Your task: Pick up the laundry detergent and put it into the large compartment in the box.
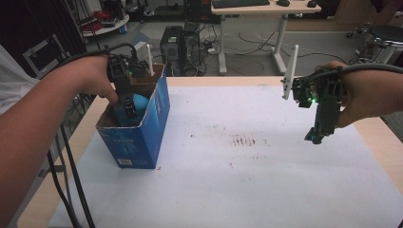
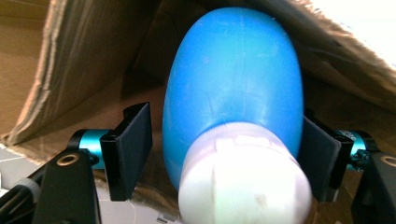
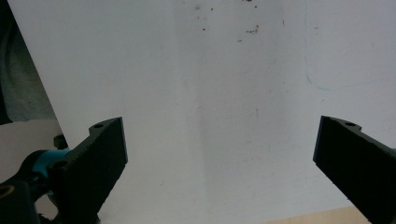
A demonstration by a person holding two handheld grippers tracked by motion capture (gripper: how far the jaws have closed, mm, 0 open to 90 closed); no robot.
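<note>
blue box point(image 1: 142, 133) stands open-topped at the 9 o'clock side of the tabletop point(image 1: 237, 190) on the white sheet point(image 1: 266, 166), and its walls hide most of what is inside from the high view; just a rounded blue patch of the blue bottle point(image 1: 139, 102) shows past the rim. left gripper point(image 1: 127, 107) is pushed down into the box, tips hidden by the cardboard and by the left hand point(image 1: 90, 76). in the left gripper view the bottle point(image 2: 233, 93) sits between the fingers point(image 2: 130, 149), long axis running away from the camera toward 12 o'clock, white cap point(image 2: 245, 182) nearest the lens and cut off at the bottom edge, rounded blue end pointing deeper into the brown cardboard interior point(image 2: 84, 60). right-side finger looks pressed on the bottle, left-side finger just beside it; contact there hard to make out, so cannot tell if it's truly clamped. right gripper point(image 1: 316, 135) hangs over the sheet at about 3 o'clock in the right hand point(image 1: 366, 95), tips pointing down. right gripper view: fingers point(image 3: 93, 163) spread wide with nothing between, white sheet point(image 3: 210, 93) with a few brown specks behind; far finger cut off by the frame edge.
</note>
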